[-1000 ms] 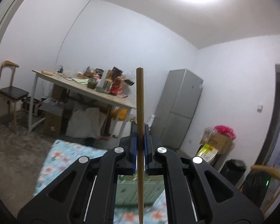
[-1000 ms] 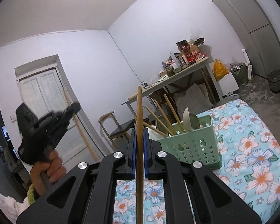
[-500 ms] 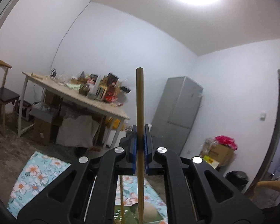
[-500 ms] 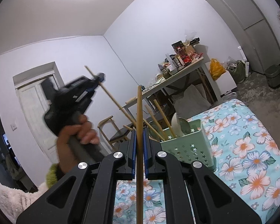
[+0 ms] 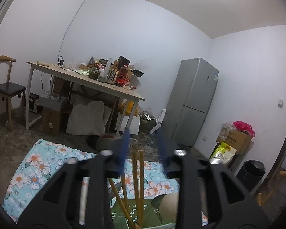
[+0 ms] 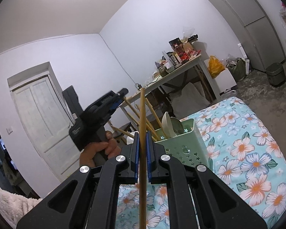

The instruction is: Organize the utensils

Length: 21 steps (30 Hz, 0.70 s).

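The left gripper (image 5: 143, 152) stood wide open with nothing between its blue pads (image 5: 123, 148), directly above the green utensil caddy (image 5: 122, 212), whose bunch of chopsticks (image 5: 137, 179) rose between the spread jaws. The right gripper (image 6: 142, 152) was clamped on a single wooden chopstick (image 6: 142, 133), held near its middle so the stick ran upright through the jaws, its long axis roughly in line with the fingers. From the right wrist view the caddy (image 6: 183, 143) sat just ahead and to the right of that chopstick, standing on the floral cloth (image 6: 247, 152) near its far left corner, with a pale spoon (image 6: 166, 122) and several slanted chopsticks (image 6: 152, 114) already leaning out of it toward the left. The left hand (image 6: 97, 150) and its tool hung beside the caddy's left side, nearer to the opening than the right gripper. The coming move probably calls for carrying the held chopstick over the caddy's rim and lowering it end-first; the leaning sticks and the left tool crowd the left side of the opening, while the right and near sides looked freer. The cloth's right half lay bare, leaving room to approach from there.
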Motion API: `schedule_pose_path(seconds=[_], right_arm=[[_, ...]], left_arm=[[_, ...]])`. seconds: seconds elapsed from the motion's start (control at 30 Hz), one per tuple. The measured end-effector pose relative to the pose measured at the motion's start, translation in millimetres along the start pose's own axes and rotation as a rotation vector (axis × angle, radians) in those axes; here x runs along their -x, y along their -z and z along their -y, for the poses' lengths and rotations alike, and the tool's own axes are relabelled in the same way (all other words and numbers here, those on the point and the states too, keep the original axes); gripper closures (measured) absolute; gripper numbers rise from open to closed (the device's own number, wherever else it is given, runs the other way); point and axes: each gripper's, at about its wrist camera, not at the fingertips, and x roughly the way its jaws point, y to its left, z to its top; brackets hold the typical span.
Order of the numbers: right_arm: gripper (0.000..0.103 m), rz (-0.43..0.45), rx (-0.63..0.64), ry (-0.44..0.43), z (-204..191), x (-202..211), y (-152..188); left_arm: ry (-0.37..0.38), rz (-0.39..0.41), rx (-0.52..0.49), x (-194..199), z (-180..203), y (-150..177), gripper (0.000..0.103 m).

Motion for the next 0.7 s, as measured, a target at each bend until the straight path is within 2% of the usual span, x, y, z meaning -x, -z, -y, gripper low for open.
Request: schedule_pose_path(seconds=[0.07,0.13,0.23,0.47,0.57,0.7], right_arm=[[0.096,-0.005,0.001,0.000,-1.1,-2.0,0.4],[0.096,-0.008,0.002,0.000,-2.9,-3.6,0.7],[0.096,-0.013,0.010,-0.001,-7.9,-5.1,0.7],[0.096,-0.016,0.033,-0.004,-18.8,-8.2,0.6],[0.096,-0.022,0.034,-0.008,-21.1,-11.7,-0.1],[0.096,-0.021,0.048,-0.013,-24.6,-17.4,-6.5]], left_arm=[[0.000,-0.002,0.003,6.7,-2.0,-3.2,0.053],[0.007,-0.012,0.011,13.5,-3.4,-6.3,0.051],[0.023,-0.025,0.007,30.2,-2.9,-10.6,0.041],[0.046,-0.057,-0.069,88.1,-3.6,-7.2,0.020],[0.029,-0.097,-0.082,109.8,-12.1,2.8,0.017],[-0.044,-0.175,-0.098,128.8,-29.6,27.0,0.014]])
